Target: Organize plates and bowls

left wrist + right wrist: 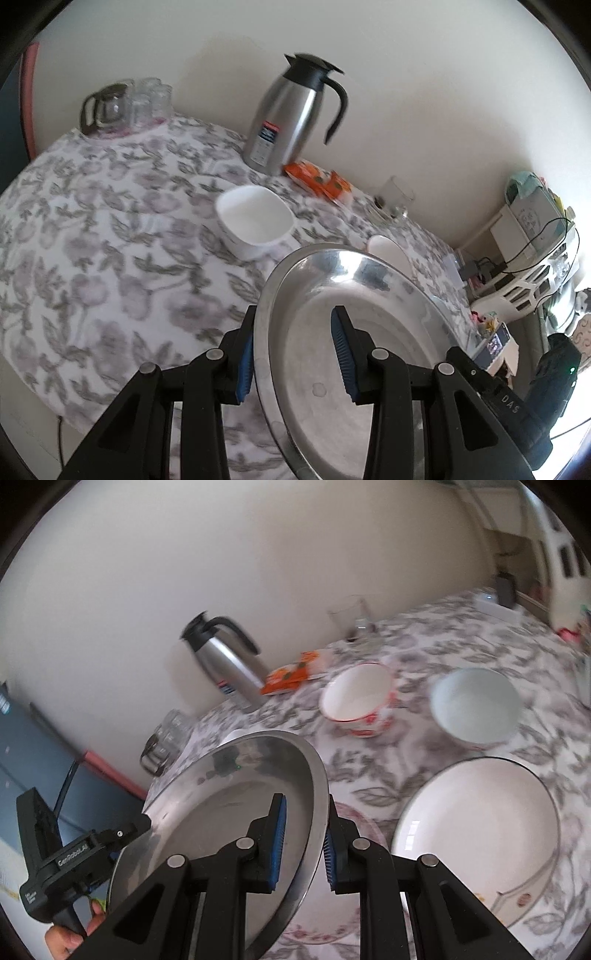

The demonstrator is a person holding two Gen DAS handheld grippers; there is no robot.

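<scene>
Left claw: clenched across one rim of the steel plate, one blue pad outside the lip, the other over the dished inside. Right claw: clenched on the opposite rim, lip pinched between the pads. Carried tilted between the two, clear of the bench.

Likely light, stiff and unbreakable, but polished and slippery. Only the thin raised lip to hold by, so best gripped square on the rim with both sides level. Apt to pivot or slide out if one side loosens first. Loud and scuffing if dropped on china.

Around, from the left:
- glass jug with a huddle of glasses at the far corner, well apart;
- steel flask against the wall, orange packet just beside it;
- white square bowl near the plate's far edge;
- clear tumbler by the wall;
- red-trimmed bowl, then pale round bowl, near each other;
- pink-patterned plate directly under the steel one, mostly hidden;
- large white plate to the right, just beside the patterned one.

Fragile china below and beside: probably calls for a flat, slow lowering. Nothing between the steel plate and the plates beneath.
</scene>
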